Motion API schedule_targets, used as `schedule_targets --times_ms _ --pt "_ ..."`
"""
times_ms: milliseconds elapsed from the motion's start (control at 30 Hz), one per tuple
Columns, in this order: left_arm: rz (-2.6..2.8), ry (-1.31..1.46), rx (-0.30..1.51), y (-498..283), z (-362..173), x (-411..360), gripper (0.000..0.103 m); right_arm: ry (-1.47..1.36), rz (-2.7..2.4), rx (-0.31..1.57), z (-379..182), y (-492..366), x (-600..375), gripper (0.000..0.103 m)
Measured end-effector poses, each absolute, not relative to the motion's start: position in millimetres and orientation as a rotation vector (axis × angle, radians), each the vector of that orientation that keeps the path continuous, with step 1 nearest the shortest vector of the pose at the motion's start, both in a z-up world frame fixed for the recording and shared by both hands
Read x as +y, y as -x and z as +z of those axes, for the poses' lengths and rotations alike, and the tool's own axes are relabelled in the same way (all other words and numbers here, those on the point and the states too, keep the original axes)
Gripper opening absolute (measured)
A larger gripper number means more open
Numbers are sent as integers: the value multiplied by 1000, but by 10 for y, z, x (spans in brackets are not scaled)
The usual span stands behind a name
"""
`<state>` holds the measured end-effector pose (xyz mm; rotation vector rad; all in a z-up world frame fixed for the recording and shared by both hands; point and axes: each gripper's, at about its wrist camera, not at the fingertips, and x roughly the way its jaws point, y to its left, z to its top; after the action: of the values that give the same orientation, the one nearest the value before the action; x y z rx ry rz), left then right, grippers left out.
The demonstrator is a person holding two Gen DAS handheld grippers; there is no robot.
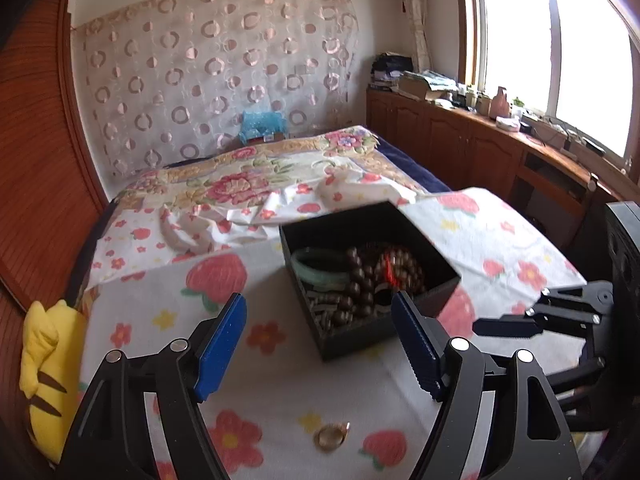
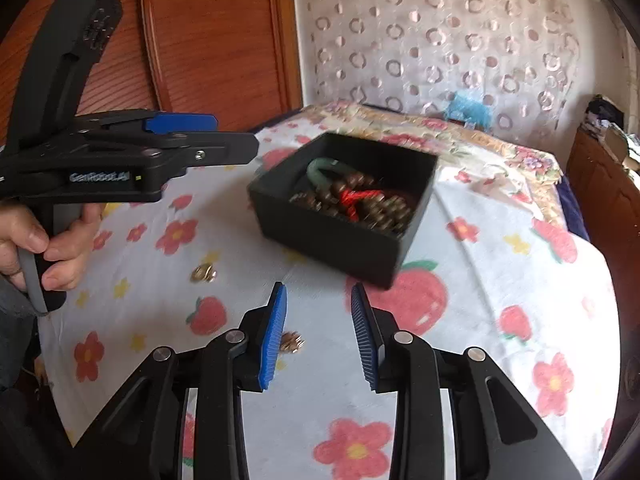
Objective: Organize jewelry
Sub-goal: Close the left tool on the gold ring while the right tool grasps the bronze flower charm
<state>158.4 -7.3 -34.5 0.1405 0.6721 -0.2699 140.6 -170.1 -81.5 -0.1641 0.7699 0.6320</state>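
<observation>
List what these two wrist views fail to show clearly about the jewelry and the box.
- Black box contents, left wrist view: beads and green bangle overlap; the layers beneath are hidden.
- Gold piece, right wrist view: partly hidden behind the right gripper's finger.
- Gold ring, left wrist view: too small for detail.
- Box contents, right wrist view: motion-blurred.

Box point(image 2: 340, 236): on the cloth-covered table point(image 2: 500, 280), before the bed point(image 1: 248, 176). In it: a bangle point(image 1: 316, 270) at the left side, bead strings point(image 1: 372, 280) to its right. Ring point(image 1: 330, 436): on the cloth, nearer than the box, apart from it. Second small piece point(image 2: 291, 342): on the cloth, right of the ring. Plush toy point(image 1: 44, 372): at the table's left edge. Cabinet point(image 1: 452, 140): right of the bed, under the window point(image 1: 560, 52).
</observation>
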Motion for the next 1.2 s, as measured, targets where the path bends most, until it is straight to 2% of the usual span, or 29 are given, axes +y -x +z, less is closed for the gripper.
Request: schedule_targets --times_ms 533,700,767,833,1000,1200 --pt "-266 -130 830 -1301 -988 157 72 263 662 868 -1041 -1335 -1451 35" --pt "-281 -128 836 -1260 -1037 122 72 309 647 855 -1044 -1320 -1420 18" --pt "-284 -133 840 -1255 -1053 105 72 310 649 856 -1038 -1327 -1432 17" --pt "-290 -135 840 -1254 -1058 92 69 305 648 852 -1036 -1328 -1452 17" --pt "-303 -131 857 -1271 -1111 51 48 271 651 835 -964 -1342 -1515 17" --pt "-307 -143 855 -1268 -1127 9 46 255 659 826 -903 -1338 -1561 17"
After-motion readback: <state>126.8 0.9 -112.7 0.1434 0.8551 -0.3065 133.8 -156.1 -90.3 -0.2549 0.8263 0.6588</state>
